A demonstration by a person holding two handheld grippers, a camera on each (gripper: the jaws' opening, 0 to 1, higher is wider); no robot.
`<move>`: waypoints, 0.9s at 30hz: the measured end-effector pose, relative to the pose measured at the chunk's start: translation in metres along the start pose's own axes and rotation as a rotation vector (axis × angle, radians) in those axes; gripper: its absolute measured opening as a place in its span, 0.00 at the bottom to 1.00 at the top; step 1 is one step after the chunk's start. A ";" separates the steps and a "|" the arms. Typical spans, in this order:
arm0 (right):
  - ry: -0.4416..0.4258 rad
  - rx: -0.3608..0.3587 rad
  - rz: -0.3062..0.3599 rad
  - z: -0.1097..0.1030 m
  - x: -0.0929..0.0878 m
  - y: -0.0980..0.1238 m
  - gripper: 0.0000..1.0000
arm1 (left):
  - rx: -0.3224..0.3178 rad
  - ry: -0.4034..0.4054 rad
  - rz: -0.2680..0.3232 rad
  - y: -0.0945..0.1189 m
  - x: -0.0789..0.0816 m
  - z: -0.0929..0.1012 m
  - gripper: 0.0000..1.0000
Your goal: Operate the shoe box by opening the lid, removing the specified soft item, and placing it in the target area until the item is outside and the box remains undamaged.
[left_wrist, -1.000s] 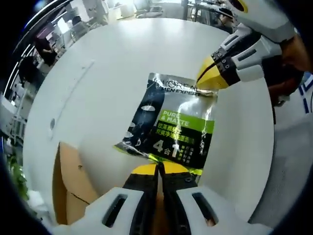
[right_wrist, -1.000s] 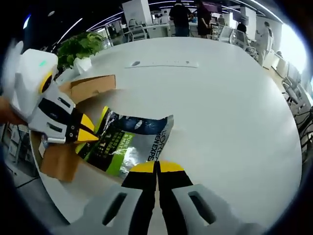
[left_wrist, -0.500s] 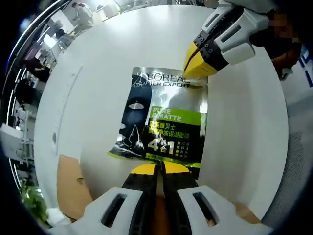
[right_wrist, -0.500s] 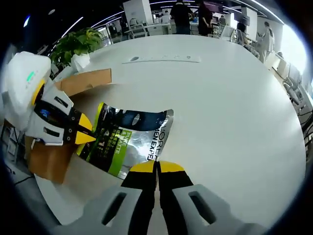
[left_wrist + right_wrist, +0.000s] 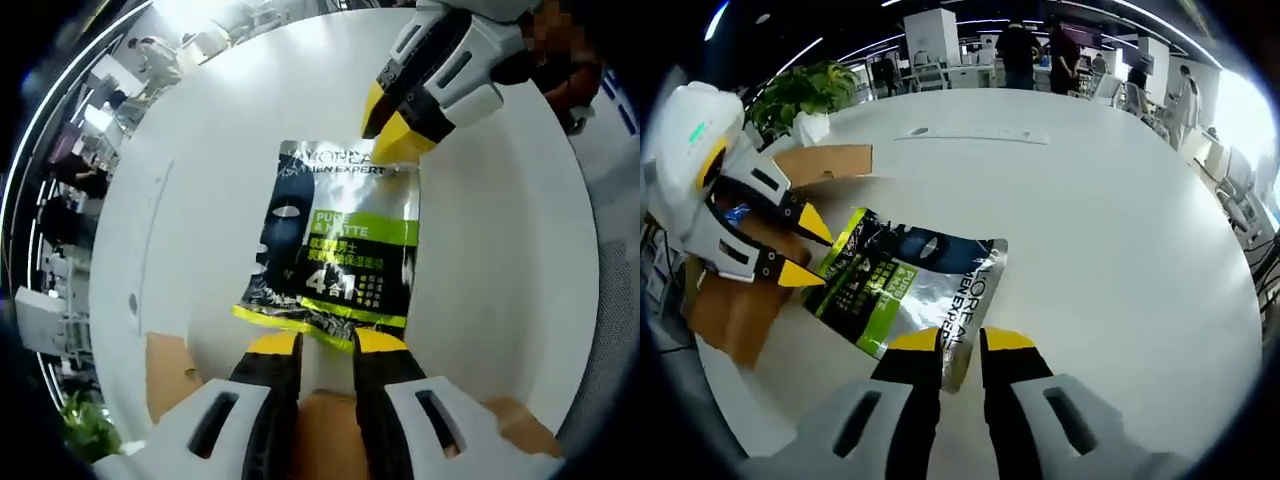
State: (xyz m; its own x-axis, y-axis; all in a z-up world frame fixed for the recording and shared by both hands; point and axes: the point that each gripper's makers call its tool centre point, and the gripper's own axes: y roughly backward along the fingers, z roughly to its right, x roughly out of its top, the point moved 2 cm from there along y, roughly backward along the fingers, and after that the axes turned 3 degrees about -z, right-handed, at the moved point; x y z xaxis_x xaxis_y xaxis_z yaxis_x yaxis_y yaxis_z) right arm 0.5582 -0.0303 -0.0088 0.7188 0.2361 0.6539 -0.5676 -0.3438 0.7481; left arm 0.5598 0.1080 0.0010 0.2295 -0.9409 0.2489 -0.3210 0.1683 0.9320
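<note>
Both grippers, left [image 5: 326, 342] and right [image 5: 960, 338], have spread their jaws, letting the sachet [image 5: 335, 245] rest flat on the table [image 5: 210, 150] between them; withdrawing carelessly could drag it back toward the box [image 5: 760, 270].

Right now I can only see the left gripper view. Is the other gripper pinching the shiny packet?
Observer: No. In the right gripper view the right gripper has its jaws apart. The silver end of the packet lies loose between them, flat on the table.
Operator: Where is the whole box? I just see a brown bit.
Observer: In the right gripper view the cardboard box sits by the table's edge, behind the left gripper, with a flap open.
</note>
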 end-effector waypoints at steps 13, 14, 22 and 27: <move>0.047 0.021 0.061 -0.013 0.011 0.025 0.26 | -0.009 0.072 0.151 0.038 0.014 0.002 0.31; 0.059 0.023 0.060 -0.014 0.011 0.028 0.27 | -0.011 0.085 0.161 0.040 0.015 0.003 0.32; 0.097 0.041 0.063 -0.021 0.012 0.046 0.31 | -0.038 0.191 0.235 0.063 0.016 0.007 0.35; 0.120 0.063 0.060 -0.029 0.014 0.056 0.32 | -0.052 0.262 0.268 0.076 0.011 0.008 0.37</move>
State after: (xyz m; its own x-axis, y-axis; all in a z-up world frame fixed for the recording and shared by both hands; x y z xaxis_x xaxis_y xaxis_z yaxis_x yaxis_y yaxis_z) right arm 0.5249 -0.0201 0.0452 0.6292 0.3195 0.7086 -0.5786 -0.4162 0.7014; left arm 0.5305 0.1084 0.0726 0.3730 -0.7556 0.5384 -0.3556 0.4196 0.8352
